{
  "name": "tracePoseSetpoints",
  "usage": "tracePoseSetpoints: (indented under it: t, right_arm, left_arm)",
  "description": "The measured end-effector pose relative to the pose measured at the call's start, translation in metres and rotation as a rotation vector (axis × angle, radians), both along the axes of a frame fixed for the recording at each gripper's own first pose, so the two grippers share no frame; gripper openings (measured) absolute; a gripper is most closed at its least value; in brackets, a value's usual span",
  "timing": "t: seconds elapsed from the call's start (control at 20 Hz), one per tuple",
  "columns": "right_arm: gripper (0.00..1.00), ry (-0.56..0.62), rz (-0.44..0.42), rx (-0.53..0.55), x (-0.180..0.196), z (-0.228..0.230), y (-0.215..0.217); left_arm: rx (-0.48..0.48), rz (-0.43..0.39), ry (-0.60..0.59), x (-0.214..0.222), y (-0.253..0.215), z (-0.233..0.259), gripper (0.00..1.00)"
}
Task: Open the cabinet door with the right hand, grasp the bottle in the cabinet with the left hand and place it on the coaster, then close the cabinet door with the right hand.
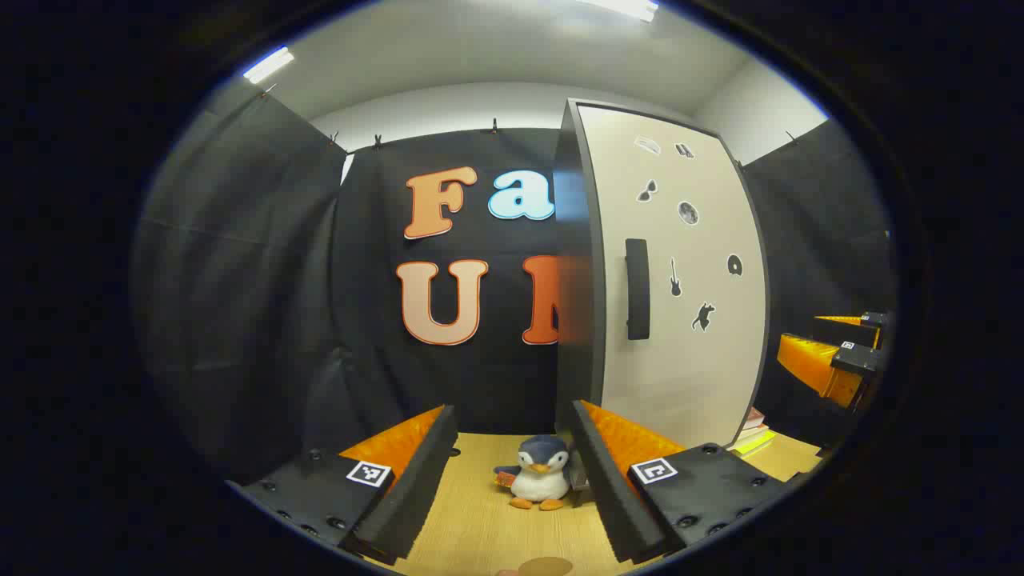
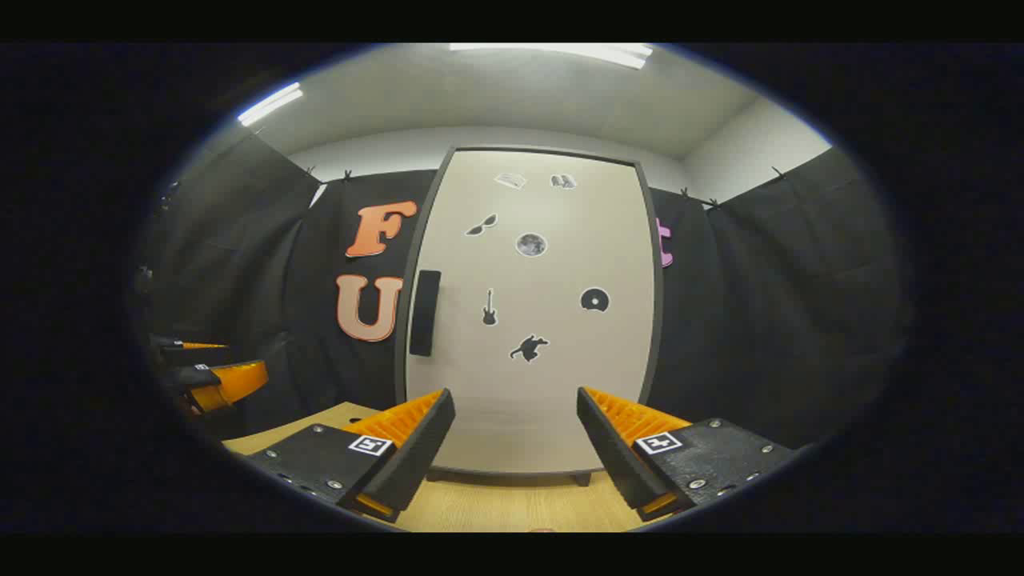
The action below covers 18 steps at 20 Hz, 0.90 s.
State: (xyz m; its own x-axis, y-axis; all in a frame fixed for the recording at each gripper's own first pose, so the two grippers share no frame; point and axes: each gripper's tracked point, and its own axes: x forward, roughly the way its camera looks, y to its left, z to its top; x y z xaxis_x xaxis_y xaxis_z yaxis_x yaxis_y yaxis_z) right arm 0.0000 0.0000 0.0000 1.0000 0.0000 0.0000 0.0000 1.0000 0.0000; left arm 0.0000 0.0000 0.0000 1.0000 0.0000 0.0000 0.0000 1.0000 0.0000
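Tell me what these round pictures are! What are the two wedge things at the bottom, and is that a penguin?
Each picture comes from a small camera riding on a hand-held claw. A person holds one claw in each hand. The wedges are each claw's own two fingers. The left claw and the right claw are both open and hold nothing. Ahead stands a pale cabinet door, shut, with a dark handle and little stickers. Yes, a toy penguin sits on the wooden table beside the cabinet. Some books lie on the table too.

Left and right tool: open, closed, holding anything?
Left tool: open, holding nothing, fingers spread above the table.
Right tool: open, holding nothing, facing the closed cabinet door.
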Motion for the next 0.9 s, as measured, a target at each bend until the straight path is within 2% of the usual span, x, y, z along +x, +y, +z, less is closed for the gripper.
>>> tracePoseSetpoints:
  t: [0.25,0.5,0.9]
  right_arm:
    - [0.95,0.026,0.015,0.004,0.002,-0.009,0.015]
    - [0.95,0.027,0.016,0.01,0.005,-0.01,0.026]
    - [0.95,0.011,0.053,0.005,0.019,-0.002,0.051]
  left_arm:
    - [-0.026,0.0,-0.008,0.005,0.01,0.005,0.93]
    - [0.01,0.014,-0.027,0.005,0.023,0.01,0.94]
    - [0.005,0.031,-0.028,0.007,0.038,0.007,0.93]
